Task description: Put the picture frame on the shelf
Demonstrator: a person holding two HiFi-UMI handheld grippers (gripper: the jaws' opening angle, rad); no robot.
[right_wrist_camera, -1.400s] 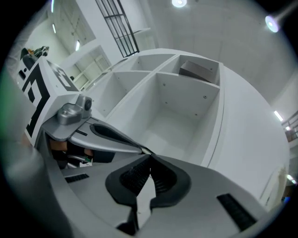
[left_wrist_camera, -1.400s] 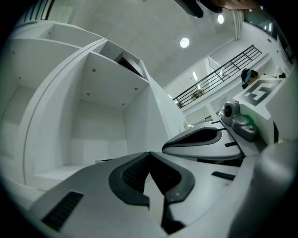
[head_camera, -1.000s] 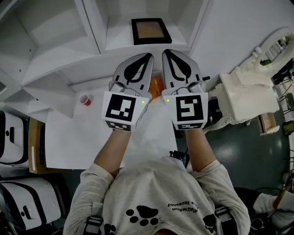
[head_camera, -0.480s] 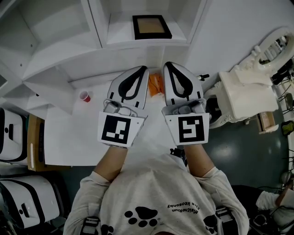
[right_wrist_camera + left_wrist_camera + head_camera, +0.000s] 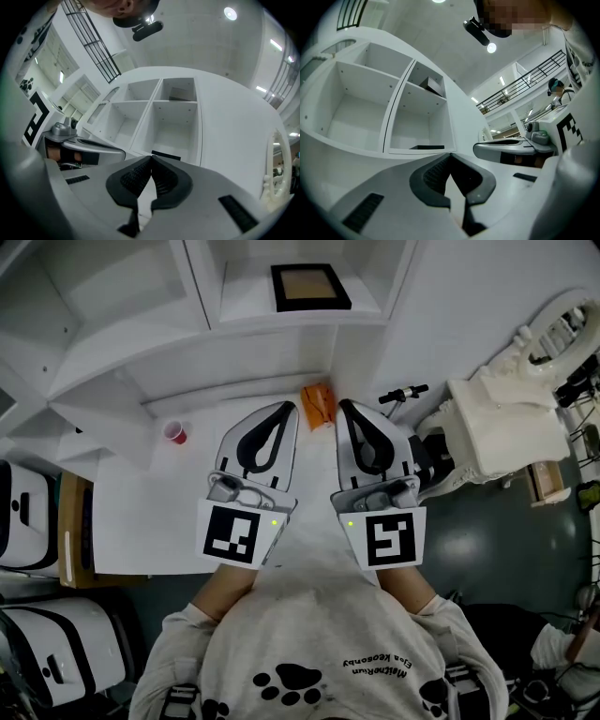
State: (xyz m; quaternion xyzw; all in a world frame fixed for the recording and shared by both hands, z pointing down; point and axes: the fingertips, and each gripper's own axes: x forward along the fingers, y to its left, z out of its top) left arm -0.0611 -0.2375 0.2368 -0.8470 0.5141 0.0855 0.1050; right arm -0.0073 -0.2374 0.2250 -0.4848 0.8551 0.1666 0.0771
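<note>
The picture frame (image 5: 309, 287) was spotted lying flat in a shelf (image 5: 122, 296) cubby, well apart from the left claw (image 5: 286, 409) and right claw (image 5: 345, 409), both pressed together on nothing over the table (image 5: 150, 512). It was reckoned light, stiff, maybe breakable, so best pinched by its dark border.

The head view looks from above the person steeply down onto the white tabletop (image 5: 159, 512), the shelf unit (image 5: 131, 362) beyond it, the left hand-held gripper (image 5: 291, 409) and the right hand-held gripper (image 5: 345, 407). Each gripper view sits low, close behind its own jaws, facing along them and upward into the shelf compartments, with the other gripper at its edge. All three views share the compartment holding the picture frame (image 5: 310, 287).
</note>
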